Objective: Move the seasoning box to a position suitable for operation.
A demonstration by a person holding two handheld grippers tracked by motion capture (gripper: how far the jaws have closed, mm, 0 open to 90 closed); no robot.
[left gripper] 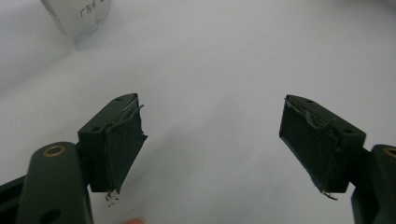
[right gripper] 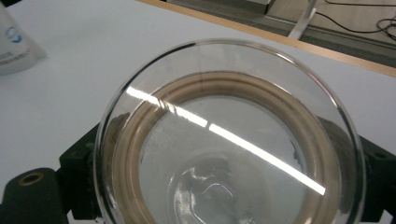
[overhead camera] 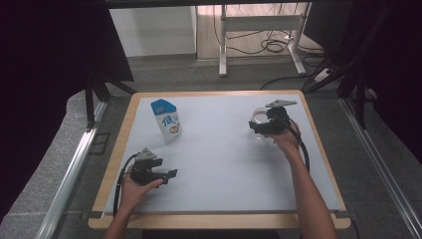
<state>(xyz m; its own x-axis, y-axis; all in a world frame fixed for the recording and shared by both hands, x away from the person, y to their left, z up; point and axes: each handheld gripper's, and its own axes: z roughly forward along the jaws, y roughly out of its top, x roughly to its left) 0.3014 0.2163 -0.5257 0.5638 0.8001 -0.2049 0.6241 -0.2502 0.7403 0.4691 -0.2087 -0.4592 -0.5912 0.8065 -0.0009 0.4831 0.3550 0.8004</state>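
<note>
A white and blue carton (overhead camera: 166,119) stands at the table's back left; its base shows in the left gripper view (left gripper: 79,16) and its side in the right gripper view (right gripper: 11,42). My left gripper (overhead camera: 170,175) rests low at the front left, jaws pointing right. They stand wide open (left gripper: 212,105) over bare mat, with nothing between them. At the right side my right gripper (overhead camera: 257,127) is shut on a clear round glass (overhead camera: 258,118). Close up, the glass (right gripper: 224,140) has a tan ring inside, and a jaw presses on each side.
A pale grey mat (overhead camera: 224,164) covers the table, which has a wooden rim (overhead camera: 219,93). Beyond the far edge stand a desk frame (overhead camera: 259,25) and loose cables on the floor. Dark curtains hang at both sides.
</note>
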